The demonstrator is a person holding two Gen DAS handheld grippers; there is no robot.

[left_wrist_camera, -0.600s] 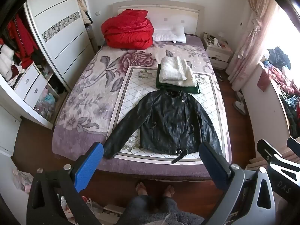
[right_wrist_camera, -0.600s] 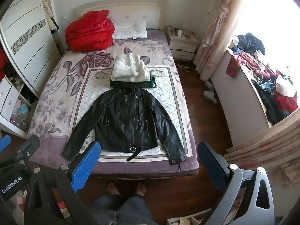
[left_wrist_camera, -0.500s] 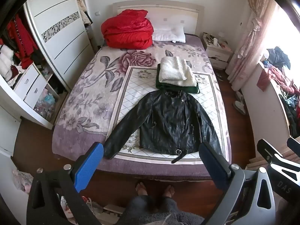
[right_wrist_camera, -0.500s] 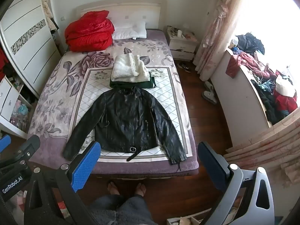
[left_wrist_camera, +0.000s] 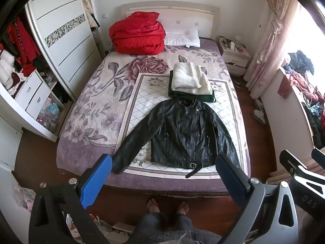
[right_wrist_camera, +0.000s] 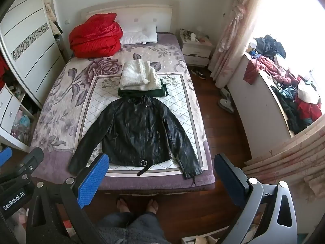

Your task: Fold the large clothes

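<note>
A black leather jacket lies flat, front up, sleeves spread, on the near half of the bed; it also shows in the right wrist view. Behind its collar sits a stack of folded clothes, a white knit on a dark green garment. My left gripper is open and empty, held high above the foot of the bed. My right gripper is open and empty at the same height. Each gripper's body shows at the edge of the other's view.
A red quilt and white pillow lie at the headboard. A wardrobe stands left, a nightstand and curtain right. A ledge piled with clothes lies at far right. The person's feet stand on the wood floor.
</note>
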